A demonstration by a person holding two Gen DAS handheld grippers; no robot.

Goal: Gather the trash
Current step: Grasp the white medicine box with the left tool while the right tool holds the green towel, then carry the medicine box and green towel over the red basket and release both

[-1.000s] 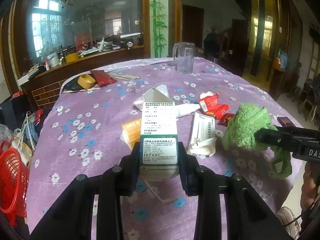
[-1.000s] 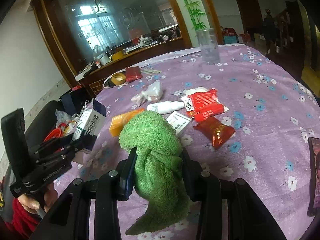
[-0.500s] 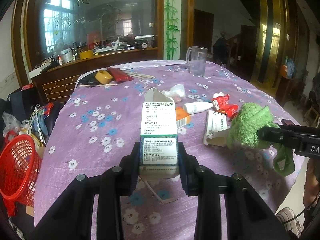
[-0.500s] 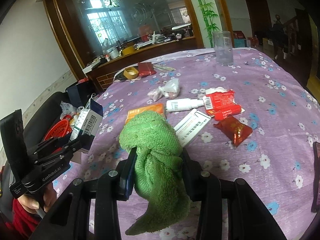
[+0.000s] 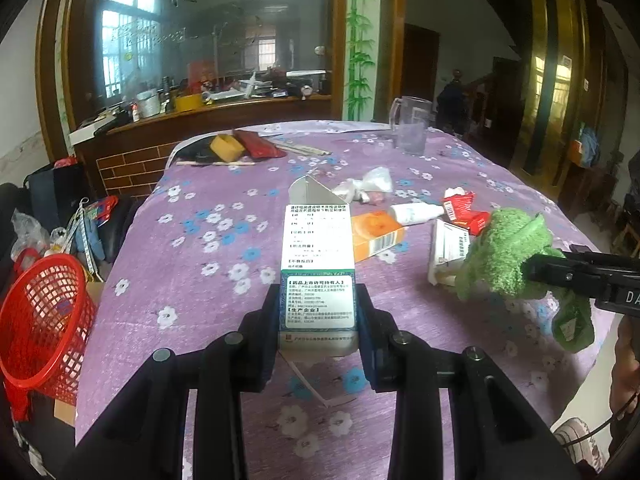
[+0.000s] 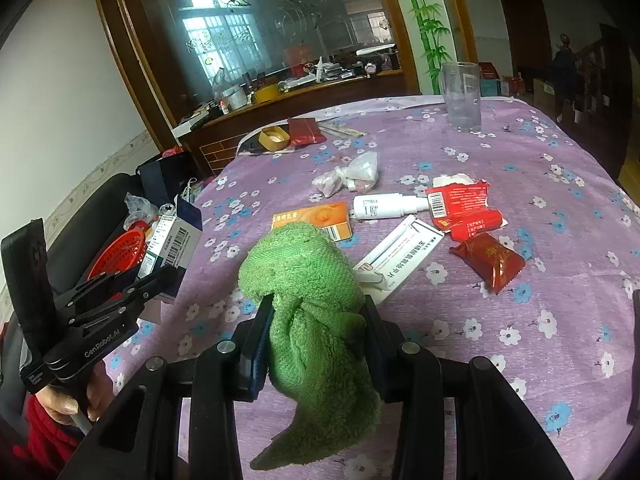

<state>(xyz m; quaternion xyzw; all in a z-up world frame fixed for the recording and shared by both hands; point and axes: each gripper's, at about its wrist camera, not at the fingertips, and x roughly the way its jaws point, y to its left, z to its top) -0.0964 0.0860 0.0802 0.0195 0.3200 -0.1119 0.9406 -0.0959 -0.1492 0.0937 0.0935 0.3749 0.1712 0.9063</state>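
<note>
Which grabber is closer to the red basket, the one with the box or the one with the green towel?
Left. The left gripper, clamping the medicine box, is near the table edge beside the red basket. The right gripper, holding the green towel, is farther across the table.

The red basket (image 5: 38, 316) is cut off by the left edge in the left wrist view, and in the right wrist view only a part shows behind the medicine box (image 6: 170, 242). A dark flat object (image 6: 634, 356) at the right edge is mostly out of frame. Small print on the box is unreadable.
</note>
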